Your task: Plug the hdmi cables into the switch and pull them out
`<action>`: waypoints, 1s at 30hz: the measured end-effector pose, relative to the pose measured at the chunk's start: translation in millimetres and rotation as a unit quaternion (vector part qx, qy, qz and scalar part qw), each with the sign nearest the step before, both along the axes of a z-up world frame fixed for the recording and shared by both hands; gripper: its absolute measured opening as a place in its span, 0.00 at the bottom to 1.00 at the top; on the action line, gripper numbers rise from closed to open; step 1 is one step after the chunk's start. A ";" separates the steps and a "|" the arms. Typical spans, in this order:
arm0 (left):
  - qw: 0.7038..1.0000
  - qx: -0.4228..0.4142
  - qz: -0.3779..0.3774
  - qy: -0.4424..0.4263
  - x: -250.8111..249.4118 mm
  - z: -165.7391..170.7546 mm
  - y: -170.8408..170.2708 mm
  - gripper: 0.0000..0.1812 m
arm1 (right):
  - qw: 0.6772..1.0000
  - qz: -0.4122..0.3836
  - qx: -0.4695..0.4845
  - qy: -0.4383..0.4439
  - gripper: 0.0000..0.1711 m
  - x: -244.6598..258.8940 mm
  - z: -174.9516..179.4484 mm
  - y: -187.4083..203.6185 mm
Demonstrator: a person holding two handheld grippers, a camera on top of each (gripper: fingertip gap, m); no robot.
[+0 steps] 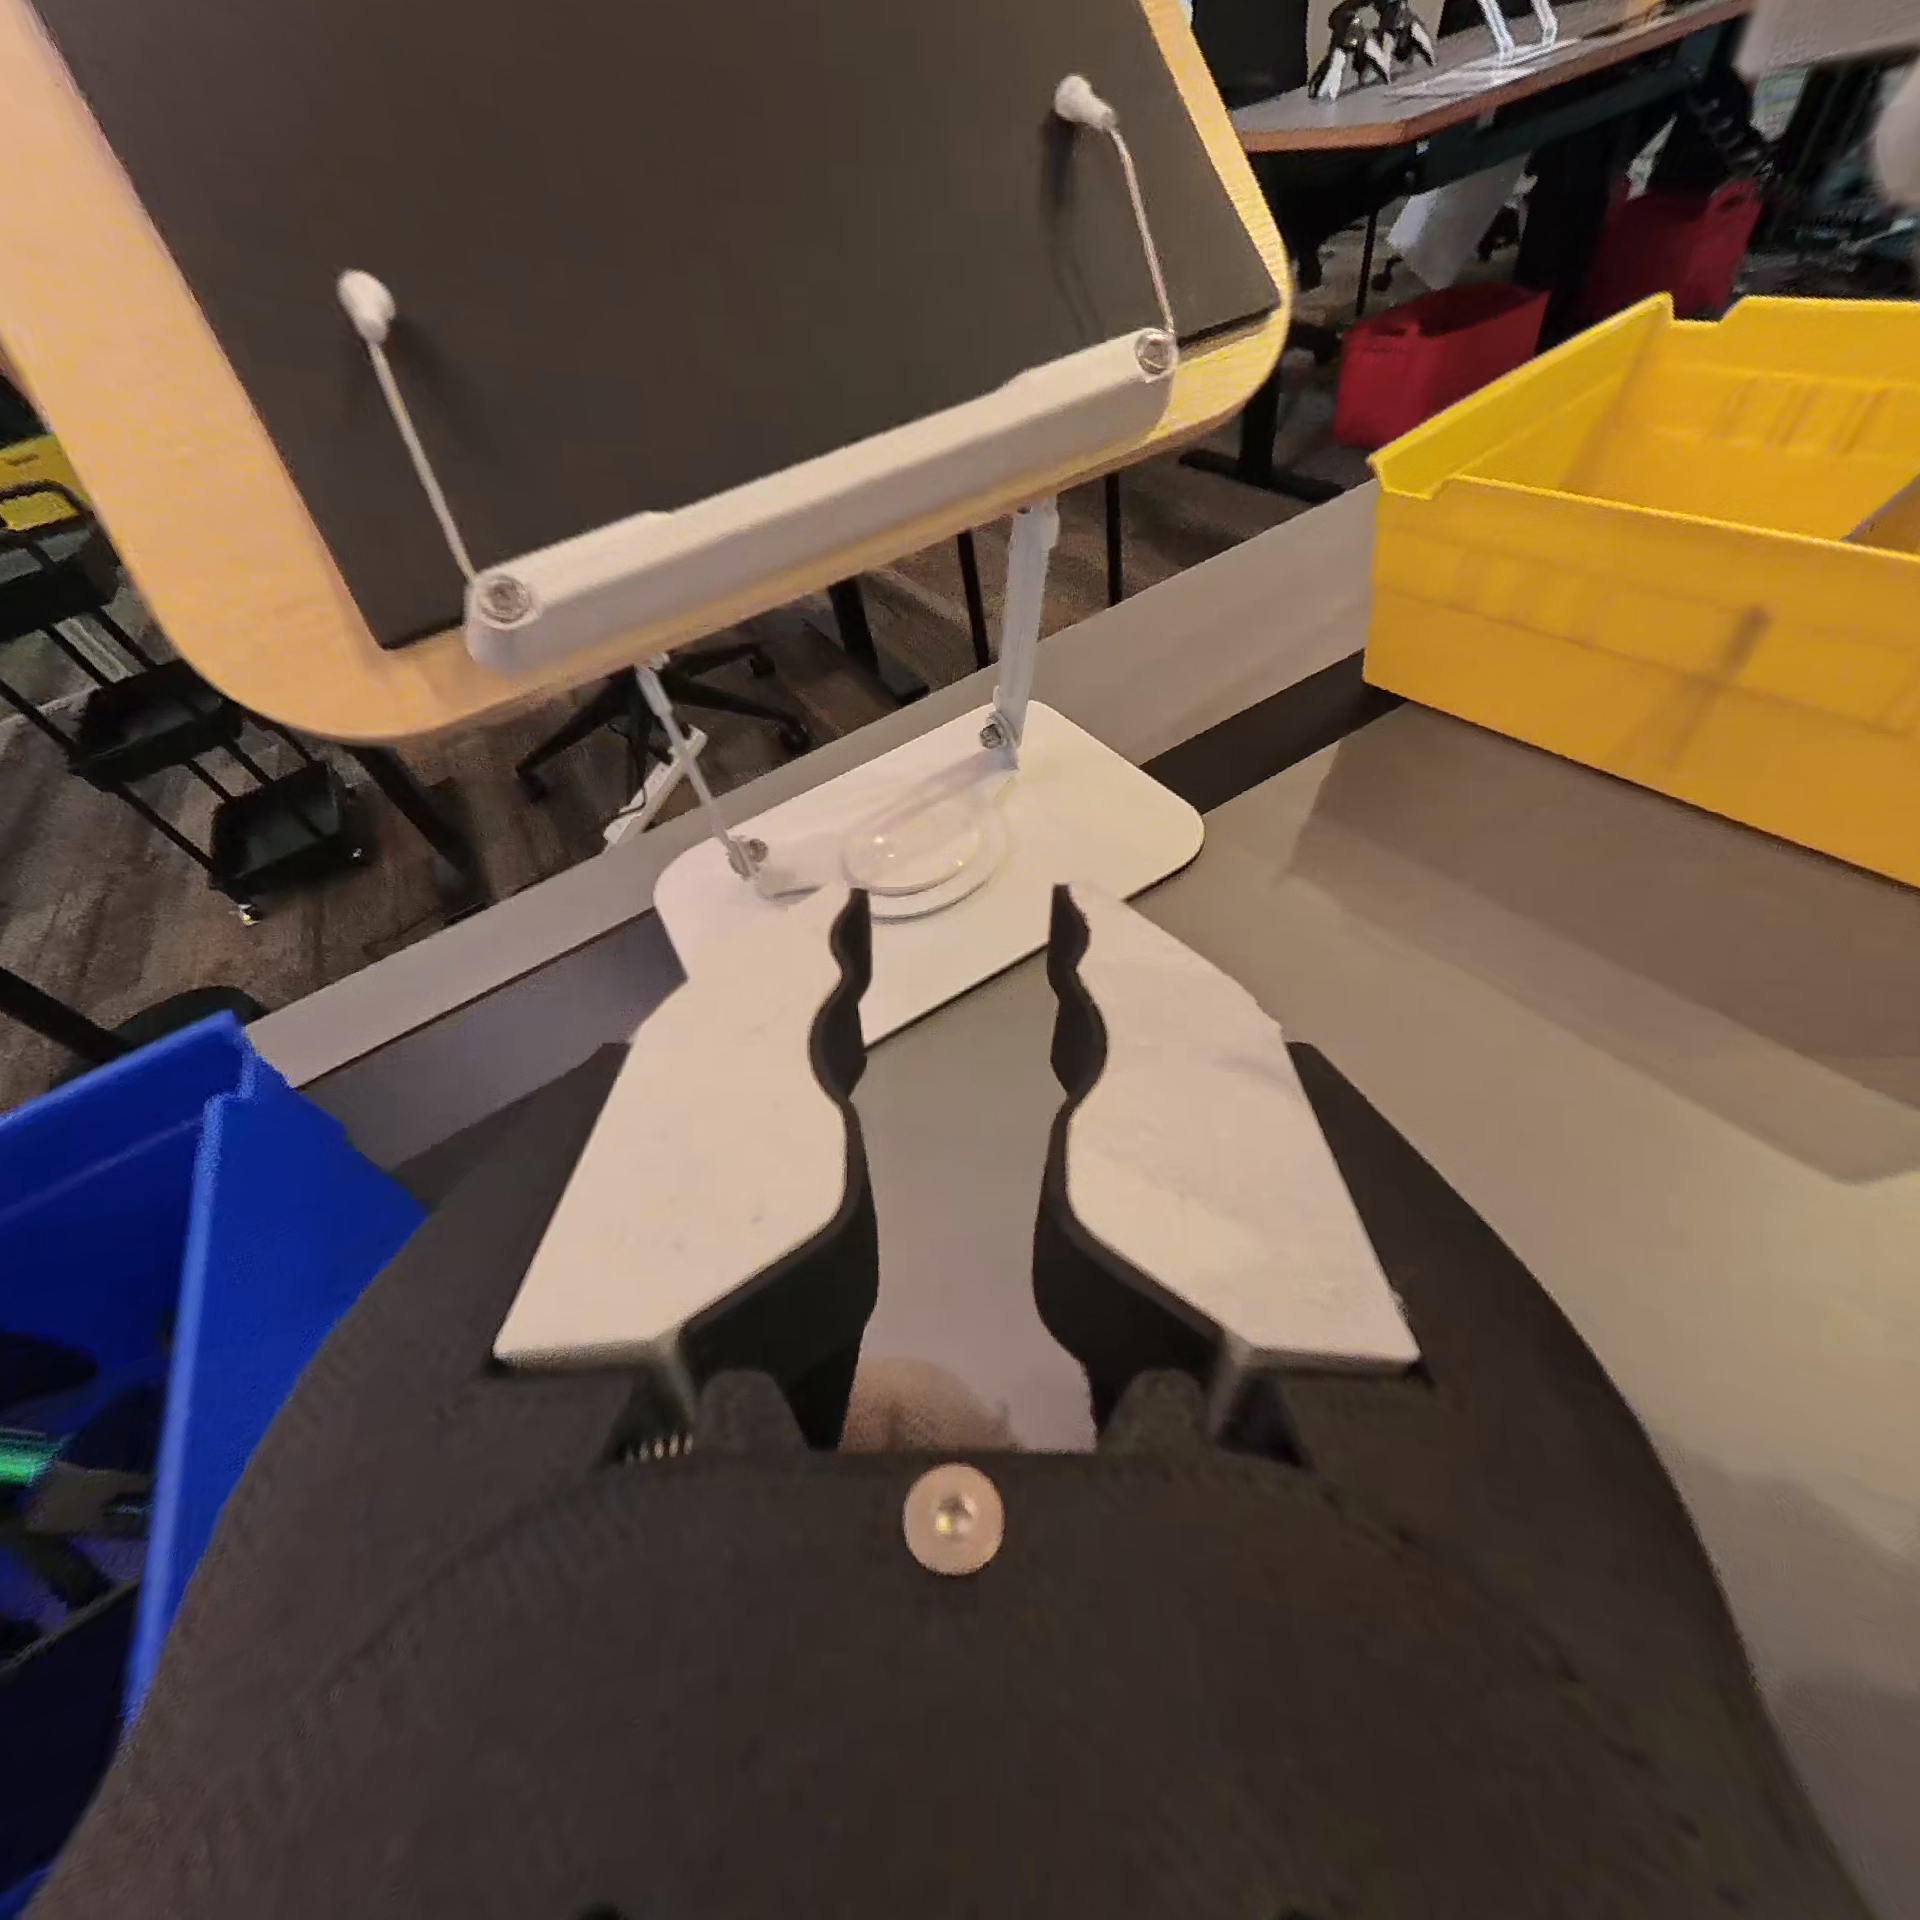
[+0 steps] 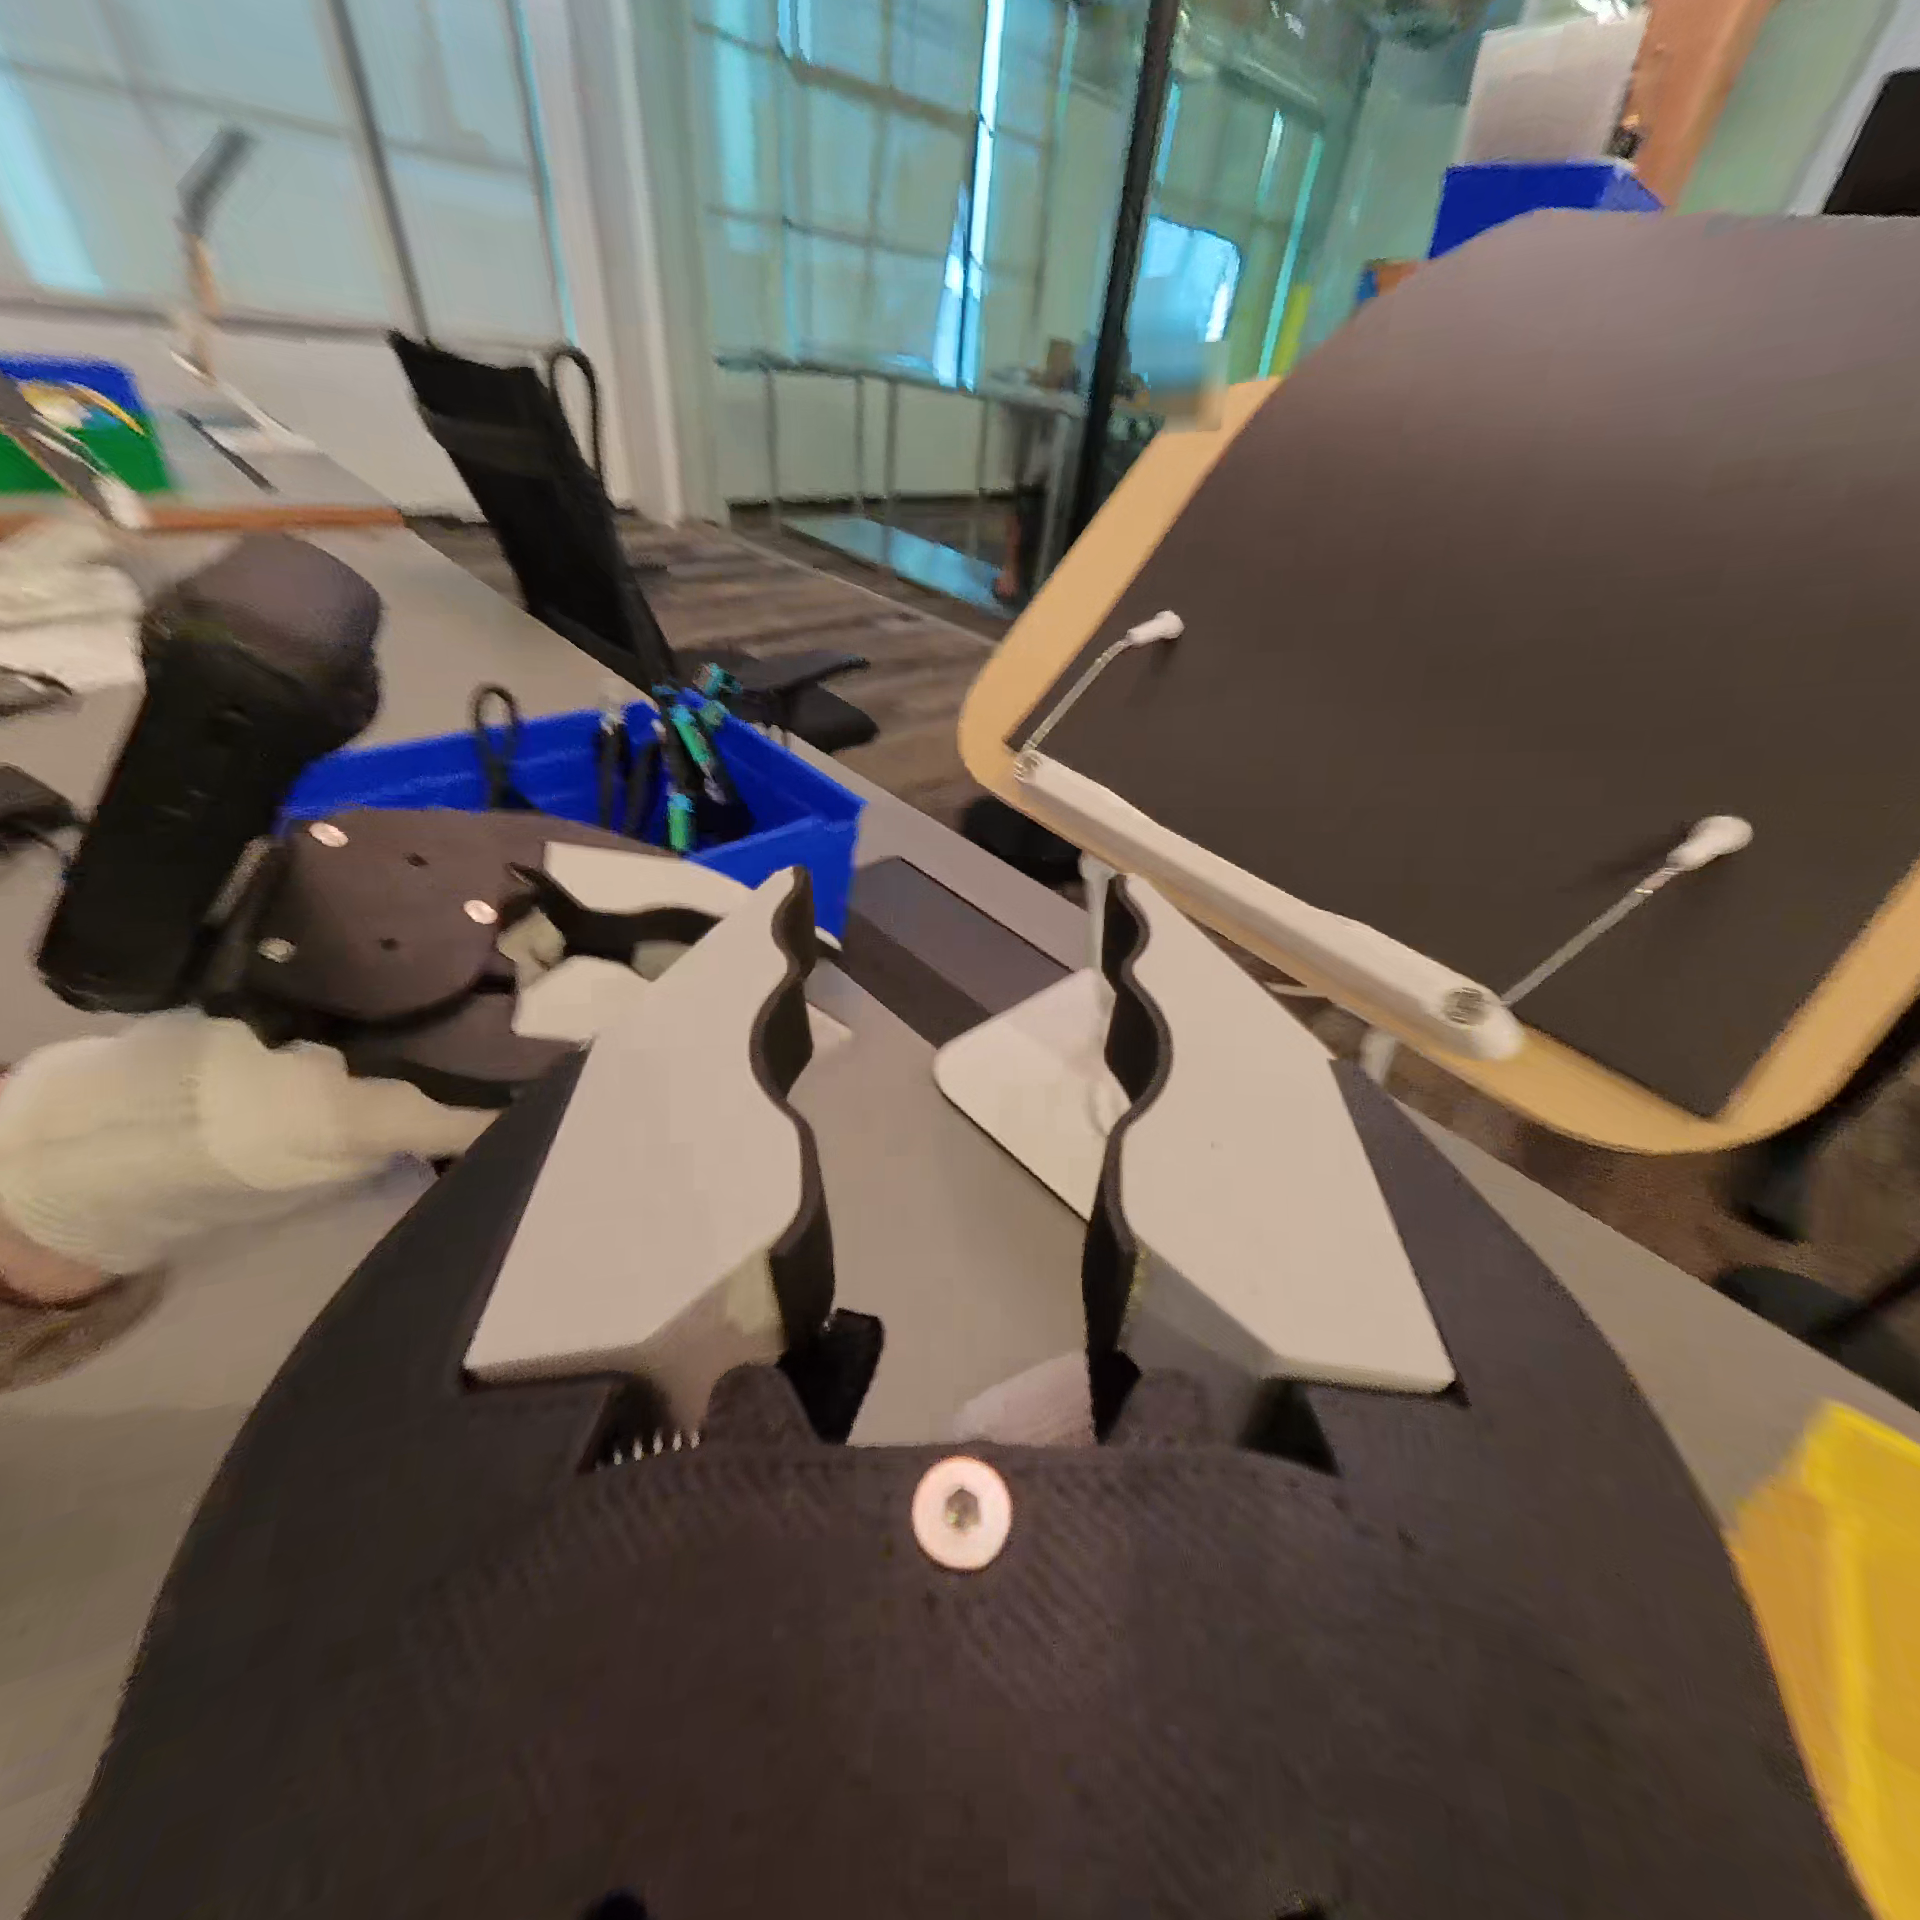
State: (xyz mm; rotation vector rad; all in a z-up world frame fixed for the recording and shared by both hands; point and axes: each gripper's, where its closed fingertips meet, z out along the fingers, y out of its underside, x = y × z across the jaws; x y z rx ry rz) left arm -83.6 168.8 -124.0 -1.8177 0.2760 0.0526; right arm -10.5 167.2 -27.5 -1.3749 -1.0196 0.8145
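Observation:
My left gripper point(image 1: 958, 914) is open and empty, low over the grey table point(image 1: 1455, 987), and points at the white base plate point(image 1: 1091, 821) of a tilted board stand. My right gripper point(image 2: 954, 904) is open and empty, and points between the blue bin point(image 2: 790, 821) and the stand's base point(image 2: 1029, 1081). Black cables with teal-green ends point(image 2: 686, 748) stick up out of the blue bin. The left gripper point(image 2: 665, 925) also shows in the right wrist view, held by a white-gloved hand point(image 2: 156, 1132). I see no switch in either view.
The stand's wood-edged black board point(image 1: 623, 260) hangs over the table's far edge; it also shows in the right wrist view point(image 2: 1558, 623). A yellow bin point(image 1: 1642, 623) stands at the right. The blue bin point(image 1: 208, 1247) is at the left. A dark strip point(image 2: 935, 956) runs along the table. The left tips stand about 25 centimetres off the white base plate point(image 1: 1091, 821).

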 end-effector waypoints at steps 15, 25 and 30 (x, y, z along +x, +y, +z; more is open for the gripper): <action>1.000 0.023 0.012 0.010 -1.0 -46.7 15.7 0.18 | 1.000 0.007 0.009 0.017 0.33 -13.5 -27.9 7.3; 0.998 0.049 0.022 0.036 1.9 -56.0 14.2 0.18 | 0.996 0.025 0.091 0.001 0.34 24.2 7.9 -21.6; 0.997 0.077 0.017 0.023 13.0 -48.0 10.1 0.19 | 0.995 0.007 0.075 0.070 0.34 42.3 12.8 1.1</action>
